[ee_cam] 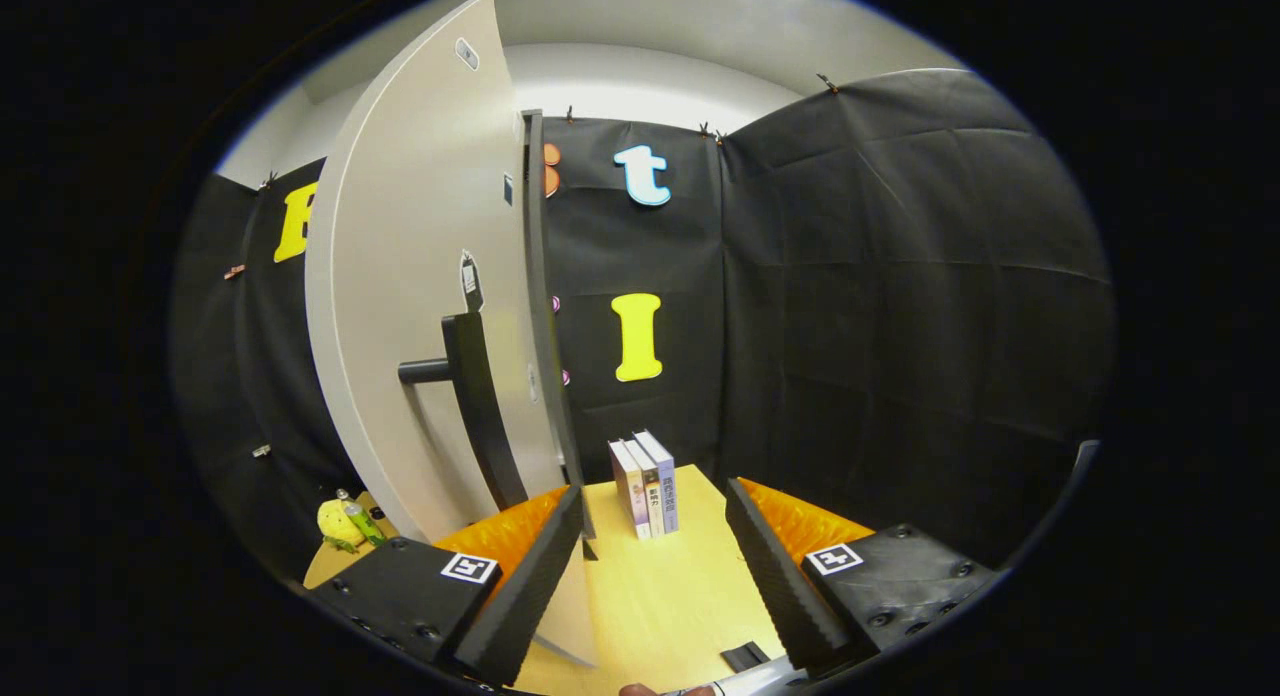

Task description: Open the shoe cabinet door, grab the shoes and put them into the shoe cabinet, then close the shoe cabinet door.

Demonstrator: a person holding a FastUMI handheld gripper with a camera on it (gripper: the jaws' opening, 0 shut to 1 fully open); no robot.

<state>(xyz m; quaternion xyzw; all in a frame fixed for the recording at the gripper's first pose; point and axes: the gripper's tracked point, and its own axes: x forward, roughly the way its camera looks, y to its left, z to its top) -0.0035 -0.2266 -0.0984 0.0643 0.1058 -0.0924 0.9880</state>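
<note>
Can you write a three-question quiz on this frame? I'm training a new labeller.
1. True or false: the gripper is shut on the door handle.
2. What stands on the table beyond the fingers? A) books B) shoes C) a cup
3. Which finger is nearer the door?

Key
1. False: the fingers are open, nothing between them.
2. A: three books stand upright.
3. The left one; the door's edge is just beside it.

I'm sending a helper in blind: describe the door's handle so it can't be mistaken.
Find the tall pale cabinet door ahead of the left finger. On its face, low down, is the handle: a dark upright bar on a short stub, the only dark fitting there. The open gripper holds nothing.
</note>
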